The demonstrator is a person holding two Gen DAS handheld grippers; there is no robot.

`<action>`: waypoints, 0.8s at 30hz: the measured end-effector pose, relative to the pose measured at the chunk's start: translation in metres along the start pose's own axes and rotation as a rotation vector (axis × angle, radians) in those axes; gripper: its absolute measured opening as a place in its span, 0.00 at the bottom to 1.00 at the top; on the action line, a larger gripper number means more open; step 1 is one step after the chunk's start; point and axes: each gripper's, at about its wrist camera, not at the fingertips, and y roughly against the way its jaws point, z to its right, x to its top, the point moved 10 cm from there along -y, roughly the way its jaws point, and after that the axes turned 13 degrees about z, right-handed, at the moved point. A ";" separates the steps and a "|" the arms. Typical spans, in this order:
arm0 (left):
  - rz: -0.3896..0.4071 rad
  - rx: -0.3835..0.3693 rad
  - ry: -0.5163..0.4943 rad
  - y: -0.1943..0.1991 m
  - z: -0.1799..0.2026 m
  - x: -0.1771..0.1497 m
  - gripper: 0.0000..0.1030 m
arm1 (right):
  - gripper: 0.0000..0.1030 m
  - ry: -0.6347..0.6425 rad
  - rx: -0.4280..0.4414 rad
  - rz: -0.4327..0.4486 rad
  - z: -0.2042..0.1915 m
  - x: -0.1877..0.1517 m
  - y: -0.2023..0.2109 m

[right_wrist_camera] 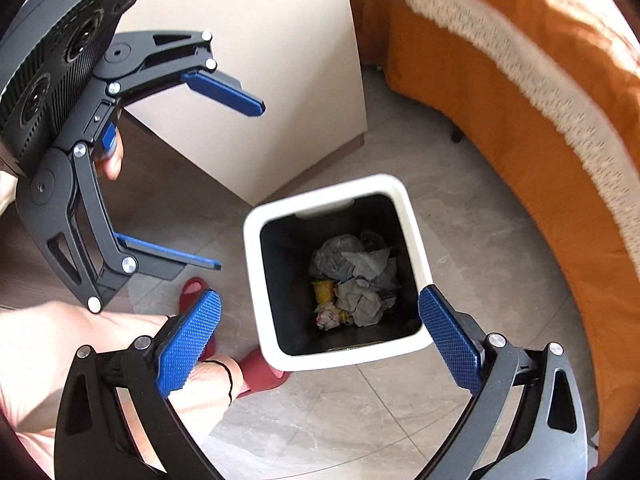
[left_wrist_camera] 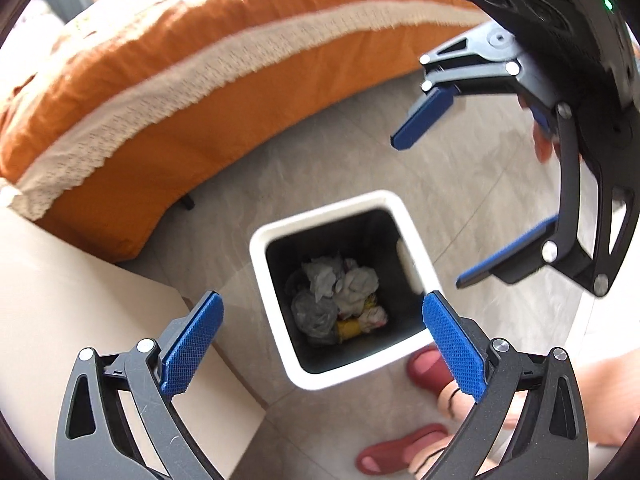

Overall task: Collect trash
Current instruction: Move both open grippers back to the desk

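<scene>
Above the floor, both the left claw (left_wrist_camera: 322, 344) and right claw (right_wrist_camera: 320, 340) hang spread and empty, directly over the trash-filled bin (left_wrist_camera: 280, 236).

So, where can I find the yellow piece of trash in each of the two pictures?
Left wrist view: yellow trash lies low in the bin, toward its bottom edge.
Right wrist view: yellow trash lies left of centre in the bin.
Shared landmark: the orange bedspread.
</scene>
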 end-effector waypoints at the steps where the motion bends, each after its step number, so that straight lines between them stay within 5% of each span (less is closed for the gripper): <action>1: 0.007 0.011 0.007 0.011 0.000 0.008 0.95 | 0.96 0.001 -0.004 0.008 -0.003 0.006 0.009; 11: 0.100 0.120 0.097 0.129 -0.006 0.076 0.95 | 0.96 -0.035 -0.048 0.134 -0.045 0.077 0.125; 24: 0.243 0.415 0.283 0.327 -0.043 0.111 0.95 | 0.96 0.006 -0.056 0.338 -0.126 0.180 0.247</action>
